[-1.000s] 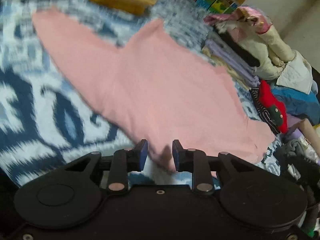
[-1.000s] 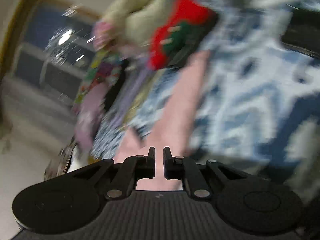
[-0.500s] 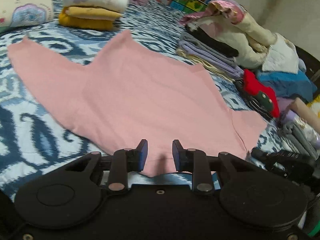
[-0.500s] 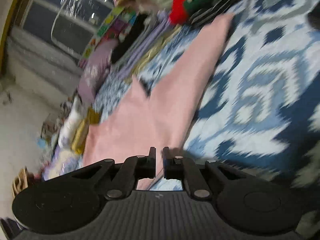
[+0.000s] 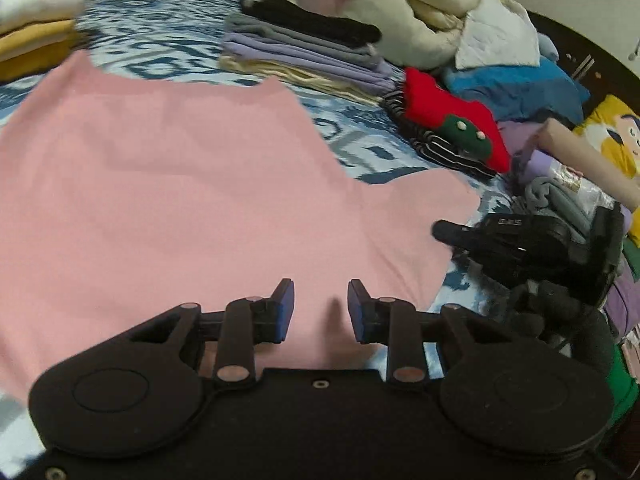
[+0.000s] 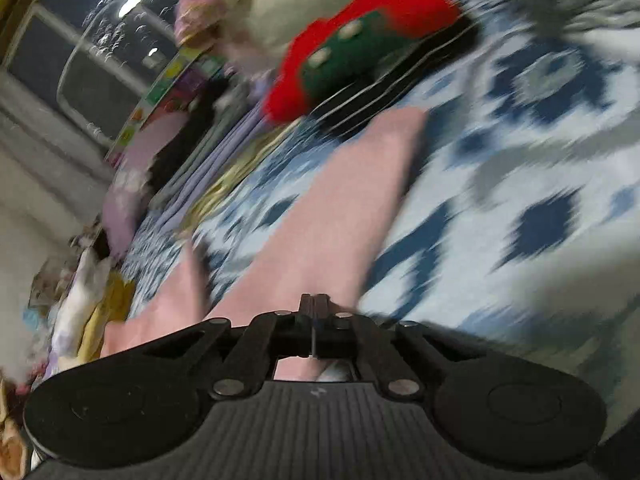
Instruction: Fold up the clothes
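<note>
Pink garment [image 5: 168, 184] lies flat, smooth, soft-looking; sleeves splayed.

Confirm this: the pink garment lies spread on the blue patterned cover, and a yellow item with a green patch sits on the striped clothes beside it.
Wrong colour. The item on the striped clothes is red, as the left wrist view shows. The pink garment does lie on the blue patterned cover.

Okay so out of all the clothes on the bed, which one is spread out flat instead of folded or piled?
The pink garment, opened flat on the blue patterned bedspread. The purple stack and yellow pile are folded.
</note>
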